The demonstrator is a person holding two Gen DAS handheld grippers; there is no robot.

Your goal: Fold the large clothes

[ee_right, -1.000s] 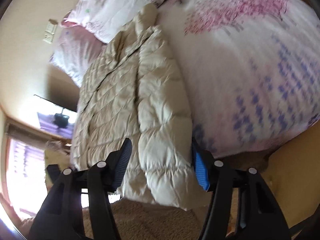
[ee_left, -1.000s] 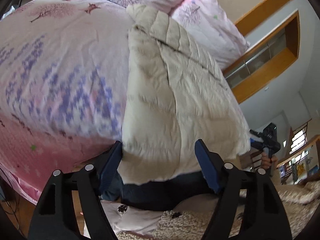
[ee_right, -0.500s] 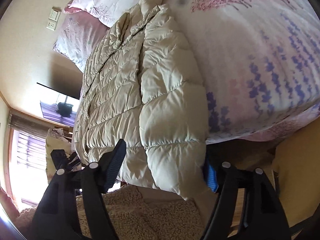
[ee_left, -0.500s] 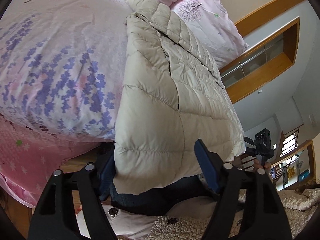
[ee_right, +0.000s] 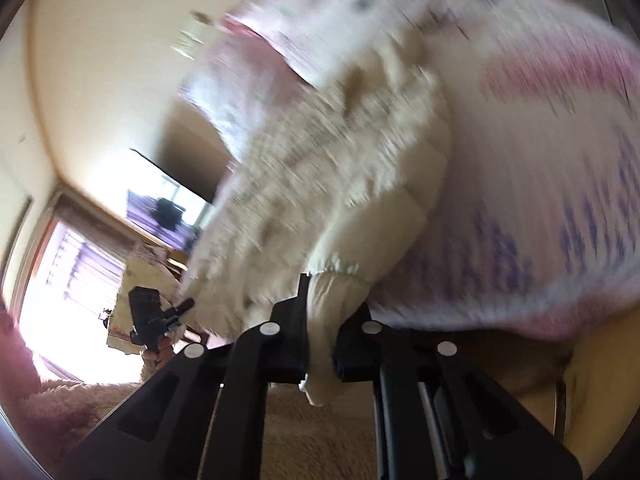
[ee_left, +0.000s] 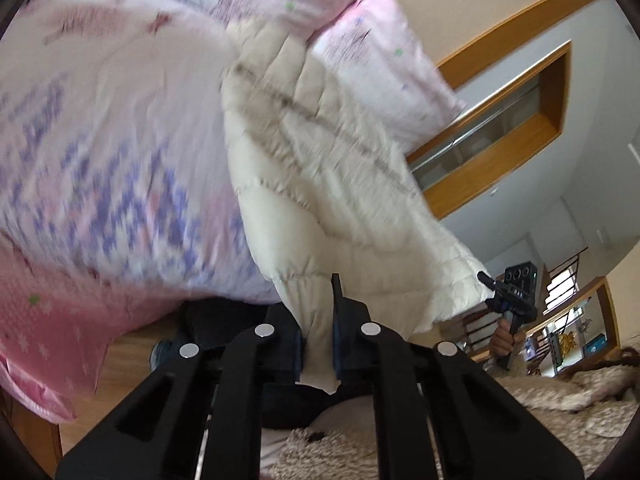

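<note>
Floral pink duvet [ee_left: 100,128] covered the bed, cream puffer jacket [ee_left: 320,168] lying on it. Left gripper [ee_left: 318,344] and right gripper [ee_right: 322,344] had just clamped shut on the jacket's near hem corners.

The jacket [ee_left: 320,184] is cream — quilted in puffy rows. The bedcover [ee_left: 112,152] is pale pink, printed with purple flower sprigs and darker pink patches. The pillow [ee_left: 372,64] is pink with small green dots — both grippers [ee_left: 318,344] are black.
</note>
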